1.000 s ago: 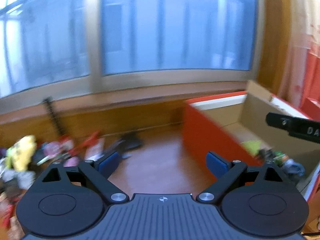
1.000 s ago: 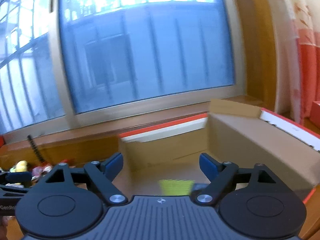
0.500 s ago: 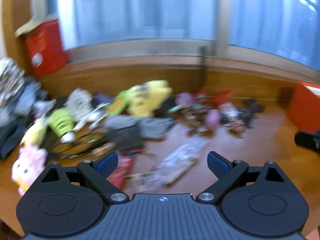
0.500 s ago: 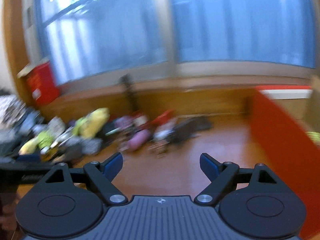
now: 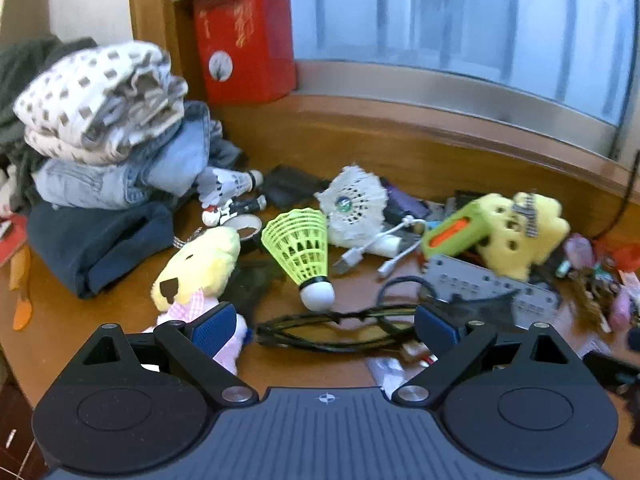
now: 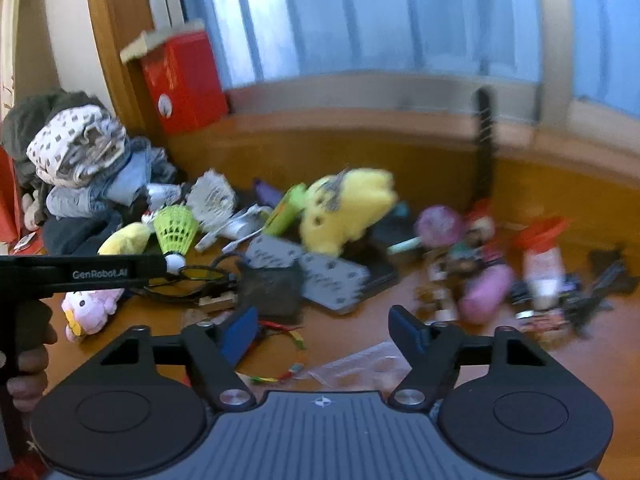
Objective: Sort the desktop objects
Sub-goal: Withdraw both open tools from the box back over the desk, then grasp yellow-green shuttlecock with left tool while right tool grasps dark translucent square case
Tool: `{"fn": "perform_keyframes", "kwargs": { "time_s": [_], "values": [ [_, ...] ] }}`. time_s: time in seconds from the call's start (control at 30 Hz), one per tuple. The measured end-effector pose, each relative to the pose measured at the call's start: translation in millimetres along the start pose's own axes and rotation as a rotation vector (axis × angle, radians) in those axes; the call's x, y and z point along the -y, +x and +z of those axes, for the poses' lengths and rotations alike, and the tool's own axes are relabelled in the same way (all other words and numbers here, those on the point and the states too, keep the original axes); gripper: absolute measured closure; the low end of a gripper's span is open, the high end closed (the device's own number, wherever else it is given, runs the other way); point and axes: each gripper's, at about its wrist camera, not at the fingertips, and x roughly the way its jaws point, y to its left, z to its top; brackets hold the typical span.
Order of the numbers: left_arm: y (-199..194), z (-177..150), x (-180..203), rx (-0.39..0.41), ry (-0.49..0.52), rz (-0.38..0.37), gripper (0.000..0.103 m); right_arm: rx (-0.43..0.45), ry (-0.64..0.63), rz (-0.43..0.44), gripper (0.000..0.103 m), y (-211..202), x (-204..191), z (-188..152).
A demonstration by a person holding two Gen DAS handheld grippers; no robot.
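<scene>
My left gripper [image 5: 322, 326] hangs open over the wooden counter [image 5: 348, 372] with nothing between its blue pads; a pair of dark-framed glasses [image 5: 332, 326] lies just ahead of the fingertips. Just beyond them stands a green shuttlecock [image 5: 302, 250], cork down, with a yellow plush toy [image 5: 196, 268] to its left, close by my left pad, and a white shuttlecock [image 5: 354, 204] further out. To the far left sits a stack of folded clothes [image 5: 108, 144], and behind it a red box [image 5: 246, 40] against the window. My right gripper [image 6: 322, 330] is also empty, its jaws apart but just now narrowing. A coloured string bracelet [image 6: 280, 354] lies just ahead of its left pad, and a grey perforated plate [image 6: 320, 276] further ahead. A big yellow plush [image 6: 346, 204] sits beyond that, and a pink blurred toy [image 6: 486, 290] ahead to the right.
</scene>
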Motion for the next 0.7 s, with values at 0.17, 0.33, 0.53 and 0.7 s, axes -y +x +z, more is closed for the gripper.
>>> {"fn": "perform_keyframes", "kwargs": {
  "time_s": [0.17, 0.33, 0.53, 0.7],
  "values": [
    [42.7, 13.4, -15.4, -0.049, 0.016, -0.014, 0.008, -0.037, -0.03, -0.03, 0.035, 35.6, -25.7, -1.9],
    [73.7, 23.0, -29.1, -0.087, 0.013, -0.031, 0.008, -0.062, -0.042, -0.083, 0.035, 60.0, -38.7, -2.3],
    [94.8, 21.5, -32.4, -0.121, 0.027, -0.047, 0.008, -0.093, -0.015, -0.115, 0.035, 81.5, -40.8, -4.2],
    [98.5, 19.2, -28.8, -0.087, 0.091, -0.042, 0.025, -0.085, -0.005, -0.114, 0.037, 93.6, -45.7, -5.7]
  ]
}}
